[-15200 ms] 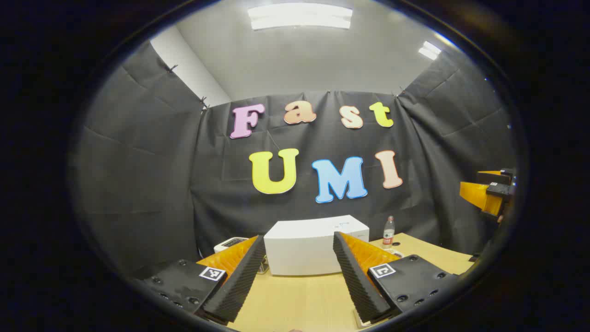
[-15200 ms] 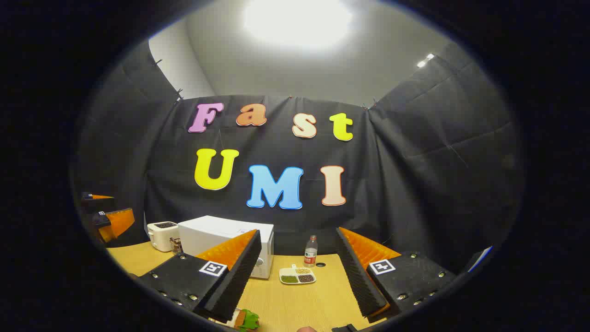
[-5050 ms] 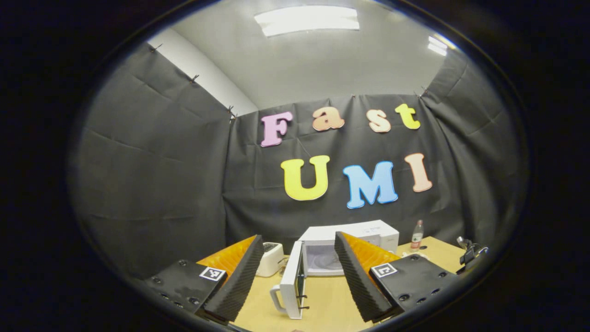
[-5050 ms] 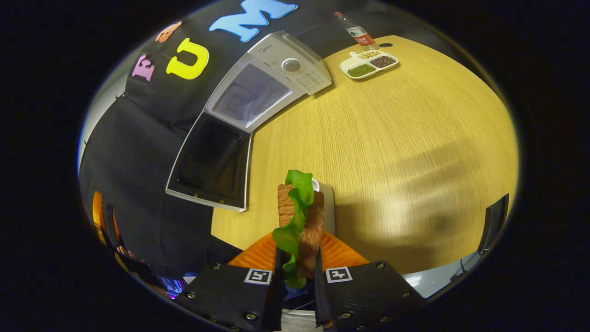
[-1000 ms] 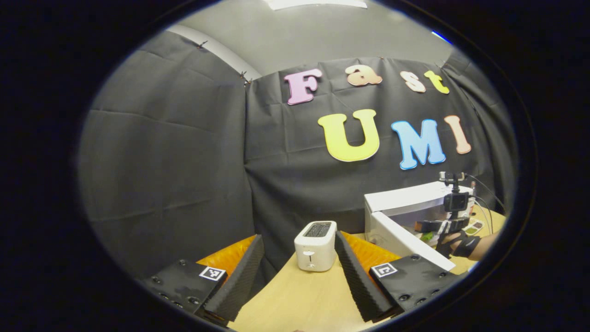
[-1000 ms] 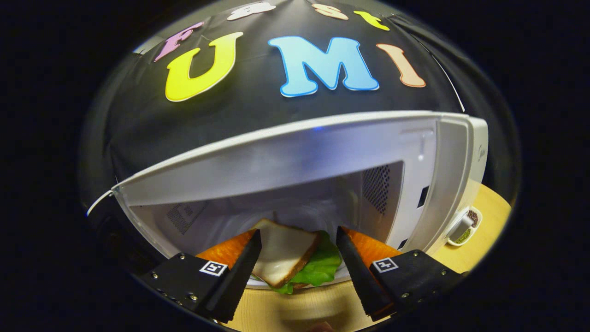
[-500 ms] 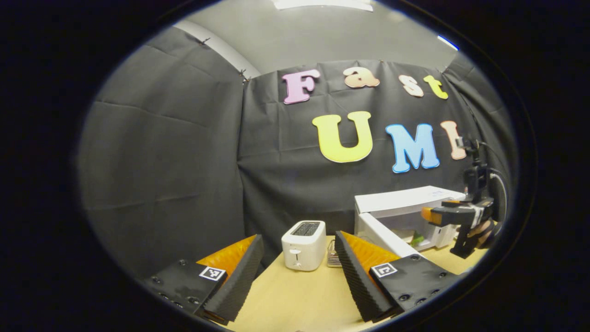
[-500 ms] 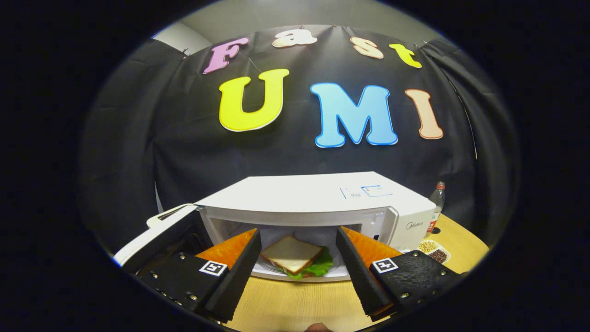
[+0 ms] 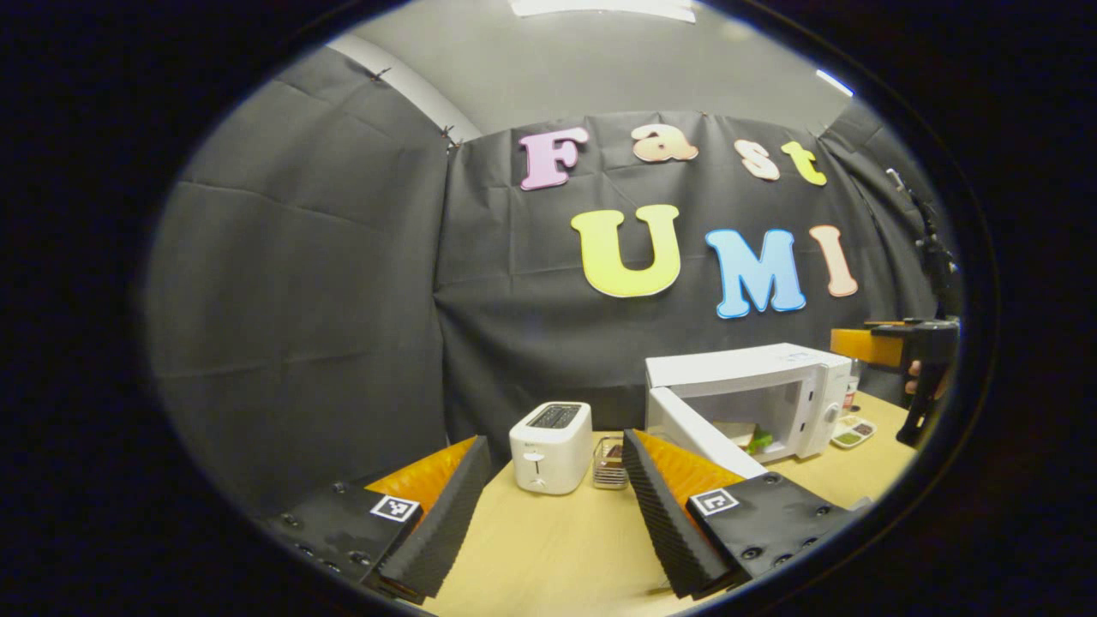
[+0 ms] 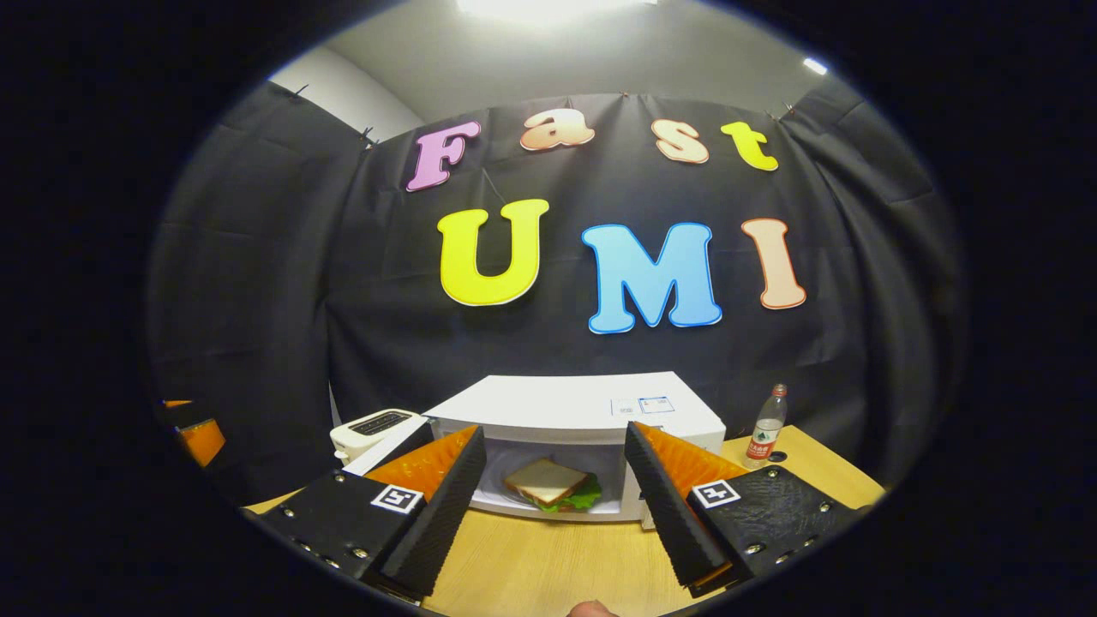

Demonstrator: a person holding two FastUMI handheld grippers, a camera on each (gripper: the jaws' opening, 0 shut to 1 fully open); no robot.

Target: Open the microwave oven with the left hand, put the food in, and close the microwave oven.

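Two grippers are open wide and hold nothing. In the right gripper view, the right gripper sits near the front of the table, with its fingers spread apart. Between them, farther off, the white microwave stands with its door swung out to the left. The sandwich lies flat inside it, with white bread on top and green lettuce poking out underneath. Half a second ago the microwave looked bigger and closer in this view, so the right gripper has pulled back from it. A second ago its fingers were right at the opening, on either side of the sandwich. A bottle stands to the right of the microwave, and the toaster sits to its left. In the left gripper view, the left gripper is over the near part of the table, well apart from the microwave, which is far off on the right with its door open. The toaster and a small wire rack sit to the left of the microwave. A little dish of beans lies to the right of it. The right gripper shows at the far right edge, higher up than half a second ago and farther from the microwave.
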